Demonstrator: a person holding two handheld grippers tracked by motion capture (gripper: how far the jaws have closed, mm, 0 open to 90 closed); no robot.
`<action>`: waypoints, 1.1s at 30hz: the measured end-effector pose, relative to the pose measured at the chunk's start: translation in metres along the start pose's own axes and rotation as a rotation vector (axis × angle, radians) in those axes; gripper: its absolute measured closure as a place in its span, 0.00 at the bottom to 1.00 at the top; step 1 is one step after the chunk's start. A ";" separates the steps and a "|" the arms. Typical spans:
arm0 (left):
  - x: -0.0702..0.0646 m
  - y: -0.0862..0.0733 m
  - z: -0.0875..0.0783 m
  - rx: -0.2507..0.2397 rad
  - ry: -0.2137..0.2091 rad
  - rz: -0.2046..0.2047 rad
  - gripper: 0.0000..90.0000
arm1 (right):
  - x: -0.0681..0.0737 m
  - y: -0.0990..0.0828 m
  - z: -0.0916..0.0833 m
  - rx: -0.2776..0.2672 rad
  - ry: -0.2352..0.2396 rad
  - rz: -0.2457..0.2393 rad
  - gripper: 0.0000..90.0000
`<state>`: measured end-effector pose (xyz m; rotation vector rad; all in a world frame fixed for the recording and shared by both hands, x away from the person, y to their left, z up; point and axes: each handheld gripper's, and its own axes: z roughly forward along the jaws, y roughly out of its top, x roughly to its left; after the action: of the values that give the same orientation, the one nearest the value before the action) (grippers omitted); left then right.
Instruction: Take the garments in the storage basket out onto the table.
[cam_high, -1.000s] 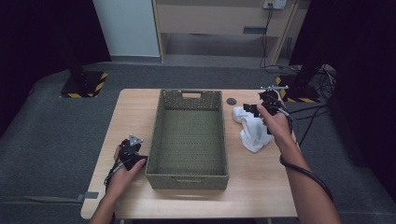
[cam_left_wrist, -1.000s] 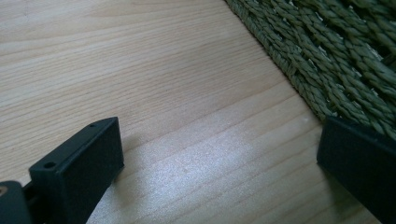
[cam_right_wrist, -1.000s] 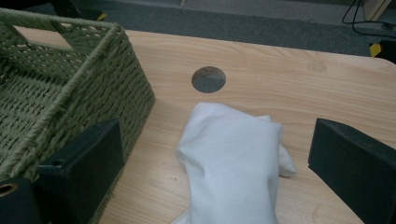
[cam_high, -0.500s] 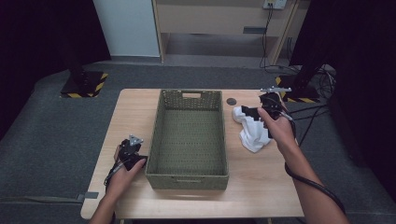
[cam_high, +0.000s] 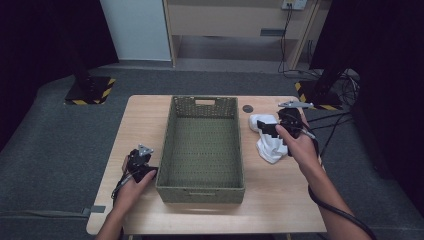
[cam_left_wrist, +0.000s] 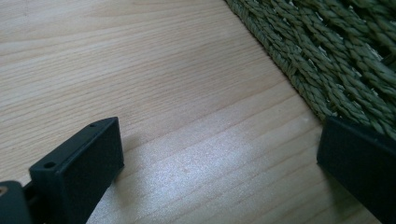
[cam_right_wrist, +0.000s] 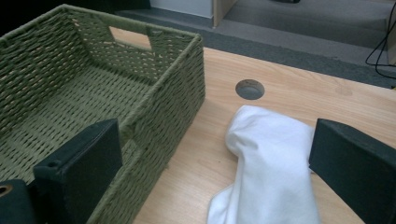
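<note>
Meanwhile, the right gripper (cam_high: 270, 131), jaws spread wide, hovers over a crumpled white cloth (cam_right_wrist: 273, 163) lying on the wooden table (cam_high: 280, 200) just right of a green woven basket (cam_high: 200, 187); the left gripper (cam_high: 141, 162), likewise spread and empty, sits low beside the basket's left wall.

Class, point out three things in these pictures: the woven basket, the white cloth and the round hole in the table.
woven basket (cam_high: 239, 145), high view, right wall
white cloth (cam_right_wrist: 275, 163), right gripper view, middle of the folds
round hole (cam_right_wrist: 250, 89), right gripper view, its centre
</note>
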<state>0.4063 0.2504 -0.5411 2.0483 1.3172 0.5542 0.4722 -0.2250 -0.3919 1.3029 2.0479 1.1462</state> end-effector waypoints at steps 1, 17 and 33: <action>0.000 0.000 0.000 0.000 0.000 0.000 0.00 | 0.001 -0.001 -0.002 -0.002 -0.003 -0.010 0.03; 0.000 0.000 0.000 0.000 0.000 0.000 0.00 | 0.009 -0.043 -0.025 -0.002 0.005 -0.024 0.03; 0.000 0.000 0.000 0.000 0.000 0.000 0.00 | 0.016 -0.079 -0.030 0.034 0.018 -0.020 0.03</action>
<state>0.4063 0.2504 -0.5411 2.0484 1.3172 0.5542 0.4024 -0.2390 -0.4403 1.2897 2.0973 1.1225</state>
